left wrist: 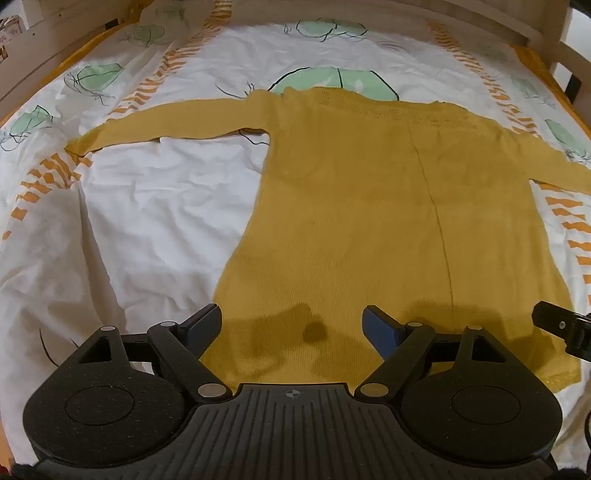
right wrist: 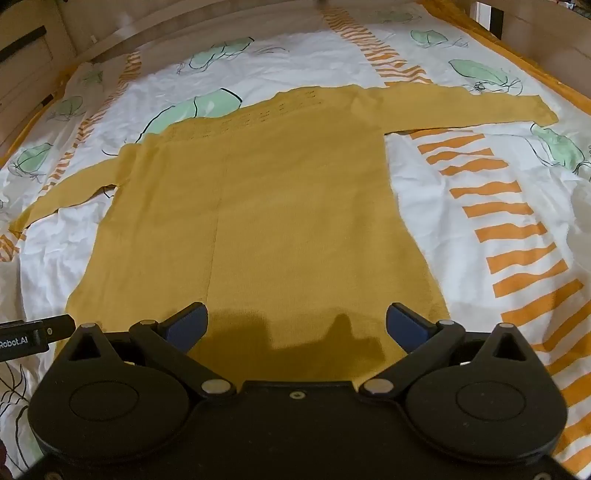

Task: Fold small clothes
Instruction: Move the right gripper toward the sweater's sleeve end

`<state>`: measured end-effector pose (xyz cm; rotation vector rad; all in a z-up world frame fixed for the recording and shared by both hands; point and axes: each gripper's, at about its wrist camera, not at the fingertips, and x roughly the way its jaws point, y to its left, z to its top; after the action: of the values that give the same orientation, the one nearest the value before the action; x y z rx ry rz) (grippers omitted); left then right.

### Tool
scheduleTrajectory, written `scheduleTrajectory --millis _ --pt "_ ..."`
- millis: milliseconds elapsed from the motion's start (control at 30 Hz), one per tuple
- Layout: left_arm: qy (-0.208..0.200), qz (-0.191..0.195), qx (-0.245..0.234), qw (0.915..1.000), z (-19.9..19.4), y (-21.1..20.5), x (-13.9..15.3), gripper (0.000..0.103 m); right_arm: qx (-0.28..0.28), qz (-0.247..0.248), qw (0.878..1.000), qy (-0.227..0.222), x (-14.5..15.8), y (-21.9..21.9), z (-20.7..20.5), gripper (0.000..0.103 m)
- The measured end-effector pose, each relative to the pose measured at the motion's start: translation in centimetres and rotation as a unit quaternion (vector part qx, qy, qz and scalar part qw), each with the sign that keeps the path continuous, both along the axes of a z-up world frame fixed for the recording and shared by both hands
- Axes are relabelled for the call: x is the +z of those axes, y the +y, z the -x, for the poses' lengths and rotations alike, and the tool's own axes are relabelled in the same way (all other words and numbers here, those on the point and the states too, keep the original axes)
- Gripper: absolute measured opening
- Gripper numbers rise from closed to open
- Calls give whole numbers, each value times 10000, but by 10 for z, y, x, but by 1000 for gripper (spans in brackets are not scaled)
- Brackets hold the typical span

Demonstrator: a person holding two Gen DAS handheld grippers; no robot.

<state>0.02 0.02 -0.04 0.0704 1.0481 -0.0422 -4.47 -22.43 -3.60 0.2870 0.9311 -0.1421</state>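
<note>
Jaws spread above mustard sweater (left wrist: 369, 206) flat on leaf-printed bedsheet (left wrist: 147, 206), wooden frame (left wrist: 369, 14) behind.

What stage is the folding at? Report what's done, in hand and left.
Done: the mustard sweater lies spread flat on the patterned bedsheet, both sleeves out to the sides. In hand: nothing; the left gripper and right gripper are at its hem with fingers open, holding no cloth. Left: every fold, since no sleeve or side is turned in.
</note>
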Motion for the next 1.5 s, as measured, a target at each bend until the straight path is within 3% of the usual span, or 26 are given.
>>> scheduleTrajectory --millis 633,867,1033,1133,1200,1400,1500 --pt "131 66 22 9999 -5 3 -6 83 127 -267 9996 -13 1 2 -10 102" --pt "-239 -29 12 9997 -11 3 -5 83 232 -627 9978 -2 -4 -7 -17 102" --pt "-787 71 -20 9969 -19 0 4 83 354 -946 9943 -340 -6 -22 -24 102" --pt "-917 114 -83 9957 -27 -3 7 83 388 -907 9935 -569 -5 -35 -31 102" --pt "-1184 397 -159 9920 -33 -4 11 83 346 -899 9928 -706 -5 -46 -36 103" --pt "-1211 1010 -273 9871 -63 -14 6 83 117 -962 9903 -994 -2 -98 -54 103" --pt "-1301 809 -397 9874 -81 -31 4 83 -148 -831 9904 -1094 1 -132 -64 103"
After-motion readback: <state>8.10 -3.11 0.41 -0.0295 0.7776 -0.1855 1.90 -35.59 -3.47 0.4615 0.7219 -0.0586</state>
